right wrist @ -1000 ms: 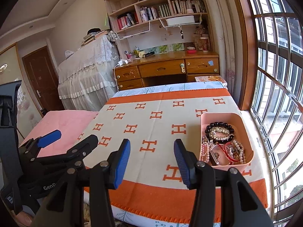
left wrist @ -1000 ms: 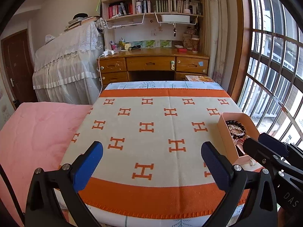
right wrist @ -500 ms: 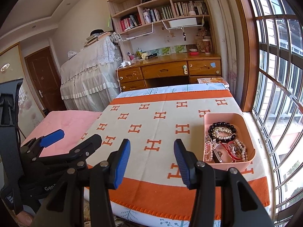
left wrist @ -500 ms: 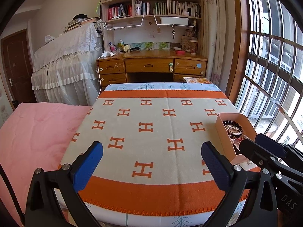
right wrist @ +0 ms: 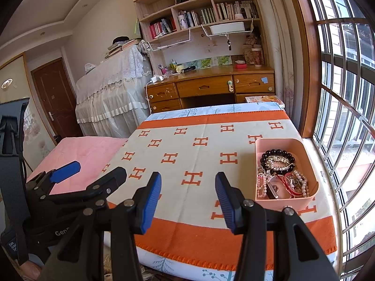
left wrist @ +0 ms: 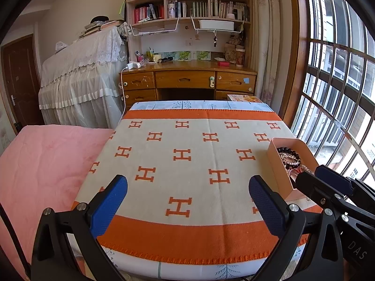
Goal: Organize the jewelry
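Observation:
A pink tray (right wrist: 311,164) (left wrist: 279,164) rests at the right edge of the table on a cream and orange H-patterned blanket (right wrist: 199,154) (left wrist: 187,164). Inside it lie a black bead bracelet (right wrist: 277,153) (left wrist: 287,151), a pearl strand (right wrist: 260,183), a red cord and other tangled pieces. My right gripper (right wrist: 188,200) hovers open over the blanket's front edge, left of the tray, with nothing between its blue pads. My left gripper (left wrist: 188,201) is open too, wider, above the front of the blanket. Each gripper shows at the side of the other's view.
A pink quilt (left wrist: 46,164) lies left of the table. Behind stand a wooden desk (left wrist: 187,82) with drawers, bookshelves (left wrist: 187,7) and a lace-covered piece of furniture (left wrist: 82,75). A barred window (right wrist: 346,93) runs along the right side, close to the tray.
Both views have drifted slightly, so the desk and shelves sit a little lower in the pictures. Both grippers keep the same opening and the tray's contents lie as before.

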### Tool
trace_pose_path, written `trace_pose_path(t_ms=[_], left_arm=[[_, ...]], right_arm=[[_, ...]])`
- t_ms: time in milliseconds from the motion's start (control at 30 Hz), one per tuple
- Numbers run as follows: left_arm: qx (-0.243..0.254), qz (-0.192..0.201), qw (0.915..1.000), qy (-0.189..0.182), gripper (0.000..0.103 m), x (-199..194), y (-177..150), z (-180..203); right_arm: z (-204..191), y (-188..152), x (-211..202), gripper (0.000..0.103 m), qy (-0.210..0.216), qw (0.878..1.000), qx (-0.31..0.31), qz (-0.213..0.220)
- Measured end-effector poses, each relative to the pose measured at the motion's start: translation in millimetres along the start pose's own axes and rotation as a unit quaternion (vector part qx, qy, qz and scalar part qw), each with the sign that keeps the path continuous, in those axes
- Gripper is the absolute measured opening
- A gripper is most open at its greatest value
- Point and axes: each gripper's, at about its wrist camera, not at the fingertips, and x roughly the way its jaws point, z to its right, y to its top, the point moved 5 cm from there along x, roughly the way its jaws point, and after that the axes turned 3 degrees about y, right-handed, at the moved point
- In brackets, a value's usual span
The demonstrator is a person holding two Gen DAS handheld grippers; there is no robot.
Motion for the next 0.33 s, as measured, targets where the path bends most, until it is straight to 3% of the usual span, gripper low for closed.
trace_pose_path(t_ms=[333], left_arm=[[-0.006,-0.015,0.9998,0.007,0.102,9.7,-7.7,-12.6]], right_arm=[[-11.9,-5.1,8.3,0.048,0.004,1.0,0.001,-0.015]])
